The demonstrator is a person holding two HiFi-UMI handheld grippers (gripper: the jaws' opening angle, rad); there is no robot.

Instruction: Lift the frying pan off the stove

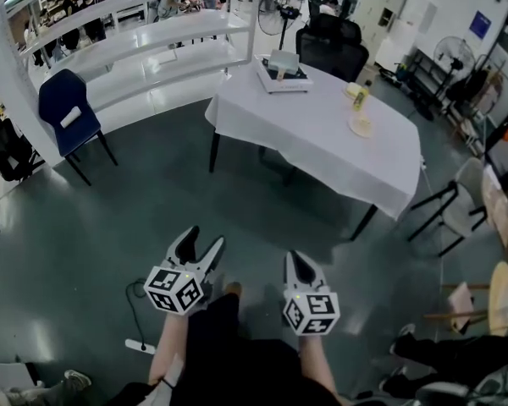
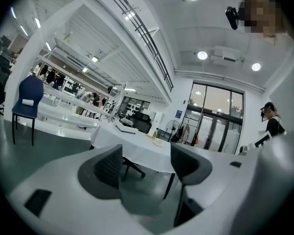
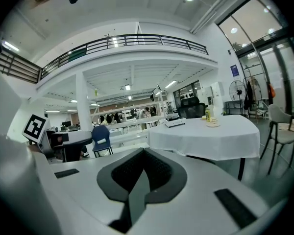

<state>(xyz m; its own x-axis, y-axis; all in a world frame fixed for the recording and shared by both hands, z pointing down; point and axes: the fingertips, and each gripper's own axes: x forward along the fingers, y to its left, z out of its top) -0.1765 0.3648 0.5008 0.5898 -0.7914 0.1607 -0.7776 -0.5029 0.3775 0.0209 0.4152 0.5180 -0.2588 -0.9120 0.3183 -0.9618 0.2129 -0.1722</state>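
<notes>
Your left tongs (image 1: 202,240) are released and empty; your right tongs (image 1: 297,260) are clenched, jaws together. The frying pan (image 1: 282,61) sits on the stove (image 1: 281,80), on the white-clothed surface (image 1: 322,138) well apart from both.

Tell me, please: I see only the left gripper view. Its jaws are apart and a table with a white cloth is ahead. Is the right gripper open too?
Observer: No. In the right gripper view the right gripper has its jaws together, with nothing between them.
Operator: Are both grippers close to the table?
Observer: No. In the head view the left gripper and the right one are side by side over the floor, near the person's body. The table stands well apart from them.
Operator: Is something on the floor near me?
Observer: Yes. A dark cable lies on the floor at the person's left, and runs to what looks like a white power strip.
</notes>
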